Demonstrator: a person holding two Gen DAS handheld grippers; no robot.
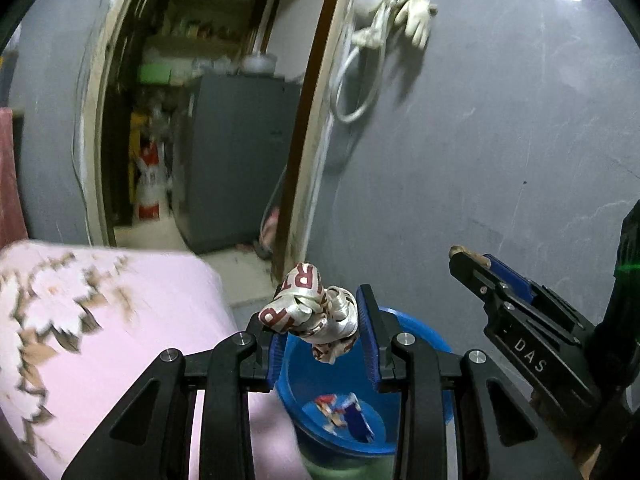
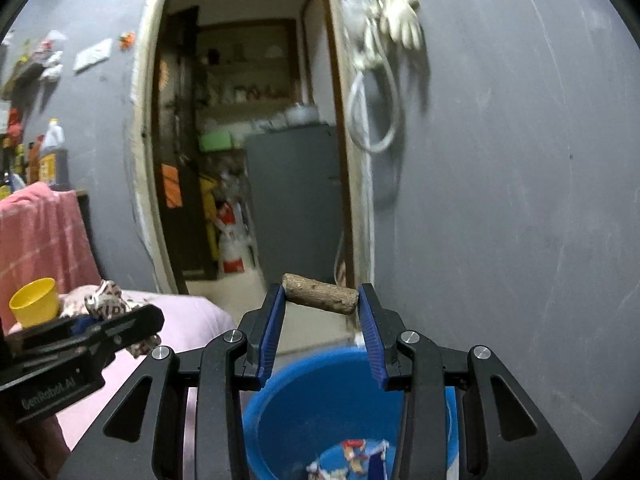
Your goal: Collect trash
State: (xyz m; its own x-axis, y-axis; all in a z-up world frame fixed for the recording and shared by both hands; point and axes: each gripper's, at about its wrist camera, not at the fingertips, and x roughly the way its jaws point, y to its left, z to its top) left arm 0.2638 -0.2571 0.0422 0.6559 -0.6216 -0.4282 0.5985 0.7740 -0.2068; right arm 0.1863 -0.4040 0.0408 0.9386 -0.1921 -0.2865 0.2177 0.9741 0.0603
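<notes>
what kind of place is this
Probably a lived-in home room: a pink floral bedcover, a doorway to a storeroom with a grey fridge, and a blue bucket used as a bin.

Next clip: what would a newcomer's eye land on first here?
Both grippers carry trash above the blue bucket: the left gripper grips a crumpled red-and-white wrapper, the right gripper a brown cork-like cylinder. Colourful wrappers already lie at the bucket's bottom.
</notes>
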